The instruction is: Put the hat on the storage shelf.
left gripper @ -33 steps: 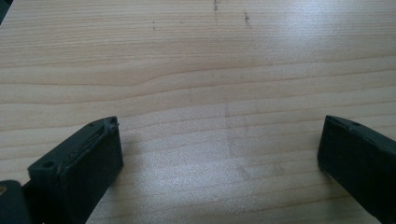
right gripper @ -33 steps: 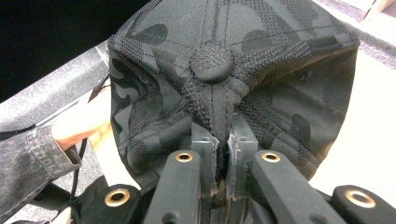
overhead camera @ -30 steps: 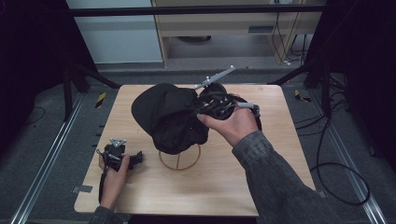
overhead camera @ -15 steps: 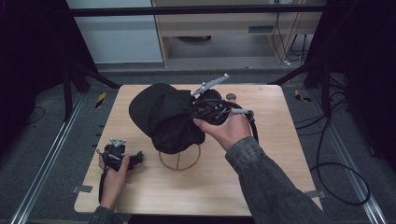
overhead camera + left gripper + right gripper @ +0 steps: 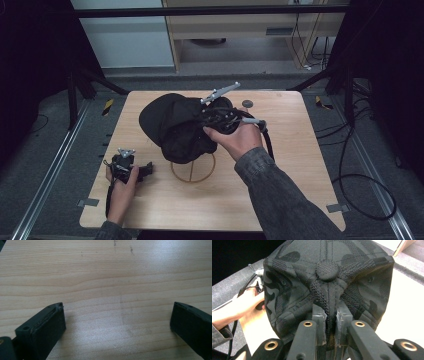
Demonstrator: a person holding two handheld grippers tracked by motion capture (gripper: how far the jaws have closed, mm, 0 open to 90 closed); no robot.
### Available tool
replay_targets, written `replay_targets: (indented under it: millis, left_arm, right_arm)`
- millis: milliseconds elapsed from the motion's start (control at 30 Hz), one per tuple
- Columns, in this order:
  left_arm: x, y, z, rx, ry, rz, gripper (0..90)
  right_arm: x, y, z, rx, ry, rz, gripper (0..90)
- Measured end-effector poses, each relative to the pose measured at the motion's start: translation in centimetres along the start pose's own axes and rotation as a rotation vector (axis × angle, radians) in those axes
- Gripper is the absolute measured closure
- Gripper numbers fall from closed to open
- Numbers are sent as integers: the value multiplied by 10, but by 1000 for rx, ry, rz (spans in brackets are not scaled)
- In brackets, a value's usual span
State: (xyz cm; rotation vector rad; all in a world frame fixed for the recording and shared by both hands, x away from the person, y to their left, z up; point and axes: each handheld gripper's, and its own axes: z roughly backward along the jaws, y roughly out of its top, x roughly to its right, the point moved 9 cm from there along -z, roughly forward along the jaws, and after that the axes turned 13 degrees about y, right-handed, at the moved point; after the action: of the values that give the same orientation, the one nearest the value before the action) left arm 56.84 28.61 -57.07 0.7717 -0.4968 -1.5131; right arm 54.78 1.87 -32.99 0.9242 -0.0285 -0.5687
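- Your left gripper (image 5: 131,167) rests low on the counter (image 5: 290,165) near its left front corner, gripped by your left hand (image 5: 122,182), with its cable trailing back along your wrist.
- In the left gripper view its jaws stand wide apart over bare wood grain, one at each lower corner of the frame, and nothing sits between them.
- To the right of that gripper, near the middle of the counter, a wire ring stand (image 5: 193,170) sits with its round base flat on the wood.
- The black cap (image 5: 172,122) hangs over that stand, its crown bulging up and left and its fabric draping down to hide most of the stand's upright.
- In the right gripper view the cap (image 5: 312,285) shows a dark camouflage pattern with mesh panels, and its top button sits just above the jaw tips.
- Your right gripper (image 5: 220,117) is pressed against the cap's right side, held by your right hand (image 5: 239,140), with the grey plate sticking up above the cap.
- Its jaws are nearly closed, pinching a ridge of the cap's fabric along a seam just below the button; they have just been easing apart a little, with the fabric still caught between them.
- A small dark round object (image 5: 247,103) lies on the counter just behind your right gripper, apart from it.
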Motion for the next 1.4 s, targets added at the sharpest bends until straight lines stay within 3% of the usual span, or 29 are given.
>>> replay_targets:
  millis: [967, 1400]
  left_arm:
    - [0, 0, 0, -1, 0, -3, 0]
    - [0, 0, 0, -1, 0, -2, 0]
  right_arm:
    - [9, 9, -3, 53, 50, -80, 712]
    - [7, 11, 3, 71, 59, -82, 697]
